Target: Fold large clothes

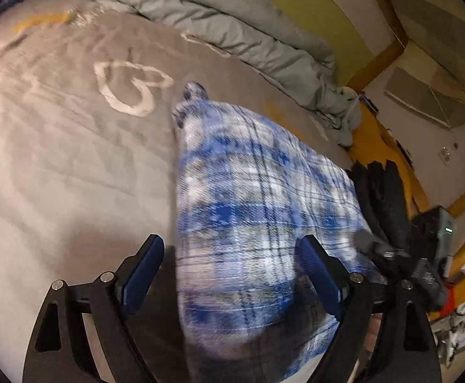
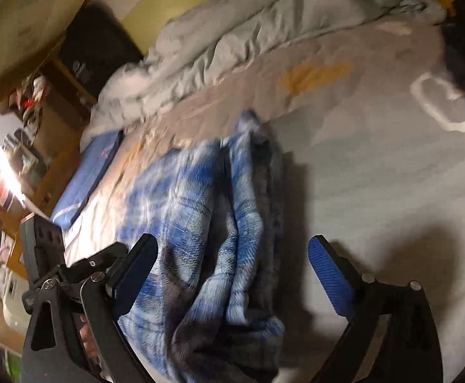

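A blue and white plaid garment [image 1: 258, 175] lies folded into a long bundle on the grey bed sheet [image 1: 56, 159], which bears a white heart outline [image 1: 130, 86]. My left gripper [image 1: 230, 245] hovers over the bundle's near end, its jaws wide apart and the blue pads [image 1: 146, 265] clear of the cloth. In the right wrist view the same garment [image 2: 184, 191] shows rumpled layers along its right edge. My right gripper [image 2: 234, 245] stands open above it, with cloth under the gap and neither pad pressing. Both views are blurred.
A rumpled grey duvet [image 1: 232, 32] [image 2: 264, 32] is heaped along the far side of the bed. A yellow wooden frame [image 1: 376, 140] and dark cloth [image 1: 382, 191] border one side. A blue pad [image 2: 85, 175] lies by the bed's edge, with cluttered shelves [image 2: 25, 111] beyond.
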